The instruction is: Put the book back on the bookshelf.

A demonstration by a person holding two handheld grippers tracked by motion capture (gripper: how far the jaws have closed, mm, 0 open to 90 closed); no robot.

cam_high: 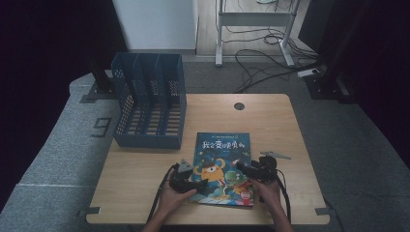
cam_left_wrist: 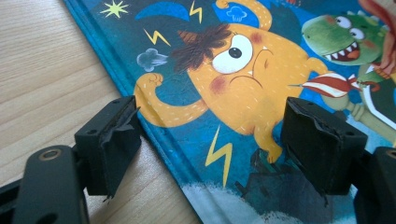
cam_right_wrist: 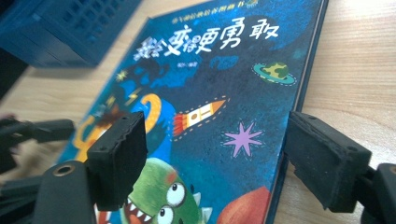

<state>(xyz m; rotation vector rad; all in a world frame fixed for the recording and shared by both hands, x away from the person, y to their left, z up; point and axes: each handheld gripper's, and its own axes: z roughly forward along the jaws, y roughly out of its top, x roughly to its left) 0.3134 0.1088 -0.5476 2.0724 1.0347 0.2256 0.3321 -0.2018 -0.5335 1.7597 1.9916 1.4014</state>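
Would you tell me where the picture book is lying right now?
In the high view the picture book lies flat on the table's near middle, between the left gripper and right gripper, right of the blue file rack.

Wooden table [cam_high: 145, 164], light top, grommet hole [cam_high: 239, 106] near far edge. Blue file rack [cam_high: 149, 107] at far left, three slots, upright, empty. Picture book [cam_high: 222, 166] flat, cover up, near centre-front; well apart from rack. Left gripper [cam_high: 199, 184] at book's left edge, near lower corner, held in left hand [cam_high: 175, 197]. Right gripper [cam_high: 241, 168] over book's right side, held in right hand [cam_high: 267, 189]. Jaw spacing unreadable from above. Cables [cam_high: 261, 63] on floor beyond table.
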